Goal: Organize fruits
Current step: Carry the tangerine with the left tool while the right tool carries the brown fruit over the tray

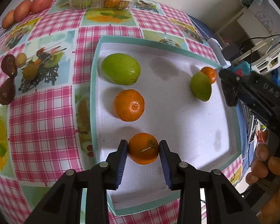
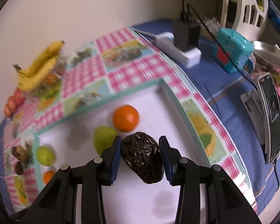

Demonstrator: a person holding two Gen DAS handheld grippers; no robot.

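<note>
legible markings: one only. the black plastic body of the right hand-held gripper [image 1: 231,91], seen from the left wrist view, carries raised letters [image 1: 270,90] that appear to read "das"; further characters cannot be made out. the dark upright phone screen [image 2: 272,115] shows content too small to read. the pale carton [image 1: 261,16] bears faint print, not legible. no brand, number or sign elsewhere can be read.

Both grippers same build: left gripper [image 1: 143,149] and right gripper [image 2: 140,150] have matte black linkage arms, two round silver pivot pins per side, blue ribbed pads [image 1: 121,163] on the fingers. Side view of the right one shows faint embossed lettering, a small screw, a textured black fingertip. Hand [image 1: 267,177] bare, no sleeve visible.
</note>
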